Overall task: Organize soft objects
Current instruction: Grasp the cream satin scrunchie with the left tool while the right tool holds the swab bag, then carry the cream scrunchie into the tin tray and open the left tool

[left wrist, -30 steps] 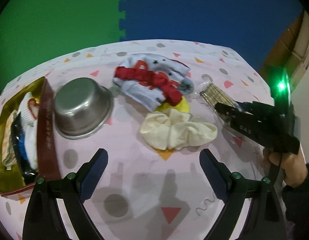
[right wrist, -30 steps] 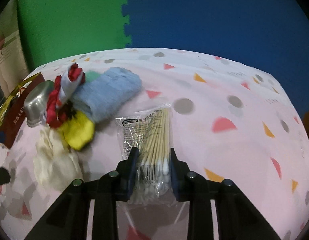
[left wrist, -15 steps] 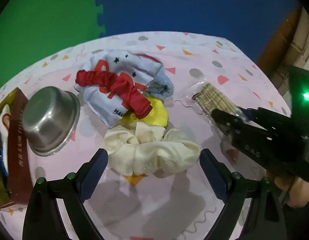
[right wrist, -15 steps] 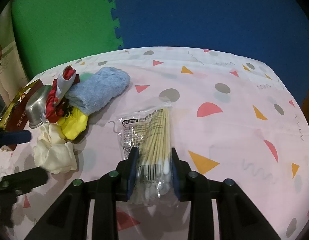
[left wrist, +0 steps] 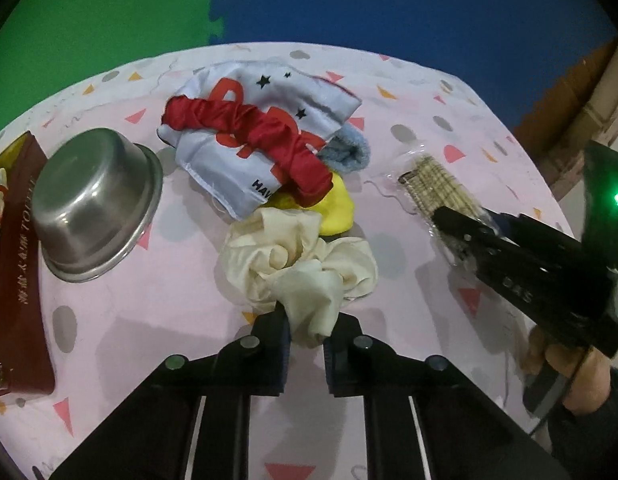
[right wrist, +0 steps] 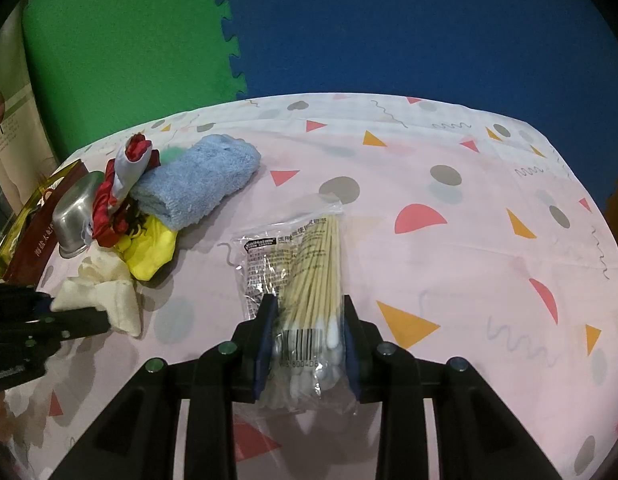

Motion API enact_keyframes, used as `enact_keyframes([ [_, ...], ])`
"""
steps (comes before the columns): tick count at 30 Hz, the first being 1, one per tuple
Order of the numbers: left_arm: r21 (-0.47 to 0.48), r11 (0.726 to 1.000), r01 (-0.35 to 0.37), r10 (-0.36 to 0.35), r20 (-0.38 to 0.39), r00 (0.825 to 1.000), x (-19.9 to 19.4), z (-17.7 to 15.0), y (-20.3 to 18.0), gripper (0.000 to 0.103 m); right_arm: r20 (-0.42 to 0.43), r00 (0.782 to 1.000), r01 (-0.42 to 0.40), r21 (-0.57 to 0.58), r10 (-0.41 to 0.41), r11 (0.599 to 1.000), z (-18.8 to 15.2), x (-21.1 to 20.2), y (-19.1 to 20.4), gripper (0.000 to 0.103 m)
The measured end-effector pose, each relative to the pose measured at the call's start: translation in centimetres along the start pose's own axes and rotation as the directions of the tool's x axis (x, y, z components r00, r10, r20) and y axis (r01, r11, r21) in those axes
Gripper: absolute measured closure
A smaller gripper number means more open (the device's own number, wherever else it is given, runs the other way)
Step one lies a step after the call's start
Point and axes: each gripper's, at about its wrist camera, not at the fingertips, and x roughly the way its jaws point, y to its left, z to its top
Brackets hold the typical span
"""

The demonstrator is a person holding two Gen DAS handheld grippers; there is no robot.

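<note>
- The desk (right wrist: 449,240) carried a pink cloth printed with triangles and dots, and everything lay on it.
- A brown box (left wrist: 19,280) sat at the desk's left edge, with an upturned steel bowl (left wrist: 93,204) just beside it.
- A white printed cloth bag (left wrist: 249,136) lay in the heap behind, a red scrunchie (left wrist: 261,136) draped over it.
- A rolled blue towel (right wrist: 197,184) lay beside the bag, touching a yellow soft item (right wrist: 149,248).
- The left gripper (left wrist: 305,338) had its jaws closed on the near edge of the cream scrunchie (left wrist: 301,268), which rested on the desk in front of the yellow item.
- The right gripper (right wrist: 307,336) had its jaws clamped around a clear packet of cotton swabs (right wrist: 305,272), at the end with the cotton tips.
</note>
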Motion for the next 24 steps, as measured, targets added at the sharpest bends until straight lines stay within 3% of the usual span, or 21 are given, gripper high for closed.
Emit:
enact_keyframes([
  [12,0.051,0.999,-0.001,-0.001,0.043,0.999,-3.6,-0.7,-0.4,0.093,0.000,1.000,0.001,-0.001,-0.001,1.000,0.0,0.0,0.0,0.072],
  [18,0.056,0.997,-0.055,0.050,0.084,0.995,-5.9,-0.6,0.6,0.093,0.000,1.000,0.001,-0.001,-0.001,1.000,0.0,0.0,0.0,0.072],
  [24,-0.003,0.993,-0.119,0.119,0.122,0.985,-8.0,0.2,3.4,0.093,-0.001,1.000,0.001,-0.001,-0.001,1.000,0.0,0.0,0.1,0.072],
])
